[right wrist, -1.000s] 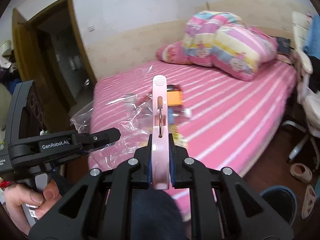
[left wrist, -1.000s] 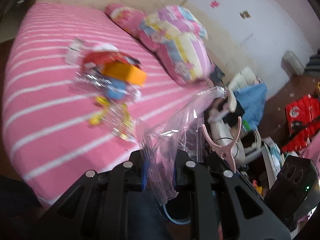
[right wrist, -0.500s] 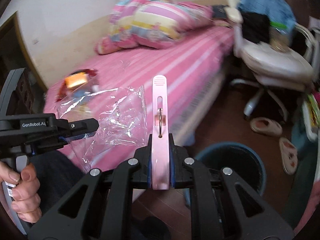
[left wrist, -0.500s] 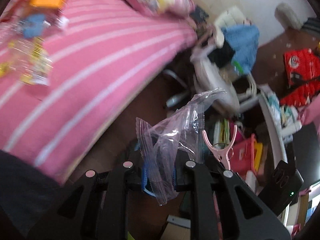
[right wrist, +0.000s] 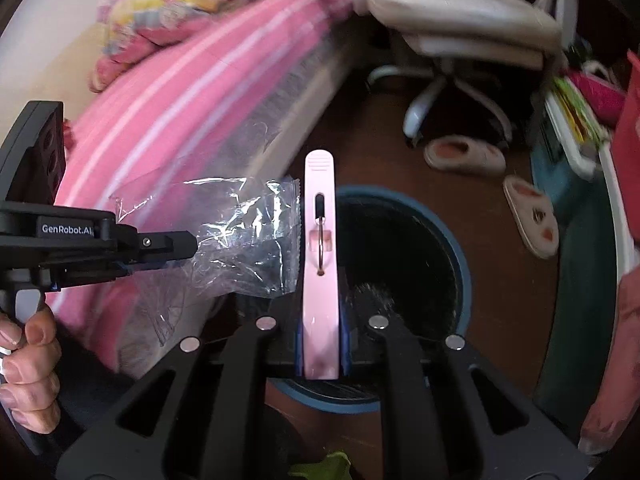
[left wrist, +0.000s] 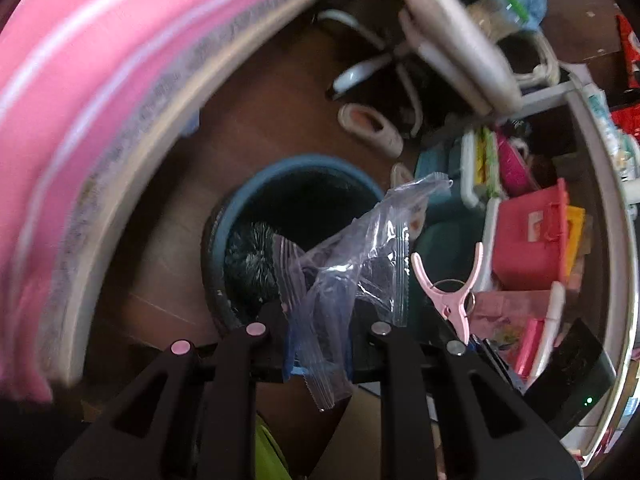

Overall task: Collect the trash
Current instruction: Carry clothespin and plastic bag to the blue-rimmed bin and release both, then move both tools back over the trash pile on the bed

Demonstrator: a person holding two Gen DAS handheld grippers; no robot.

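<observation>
Now, left gripper (left wrist: 318,328): clamped on the lower part of a clear plastic bag (left wrist: 356,264); the bag rises crumpled ahead of the fingers and leans toward the right gripper.
Right gripper (right wrist: 322,326): closed tight on the base of a pink clothespin (right wrist: 321,256), which stands straight out along the fingers, its metal ring showing near the middle.
Clear plastic bag, from the right wrist view (right wrist: 248,240): just left of the clothespin, its serrated edge almost touching the pin.
Clothespin, from the left wrist view (left wrist: 450,284): to the right of the bag, its two prongs spread in a V.
Trash bin (right wrist: 460,264): blue, round, dark inside, on the brown floor directly ahead of and below both tools.
Bed (right wrist: 168,112): pink striped, off to the left of both grippers.
Slippers (right wrist: 464,156): on the floor beyond the bin, near a white office chair (right wrist: 452,40).
</observation>
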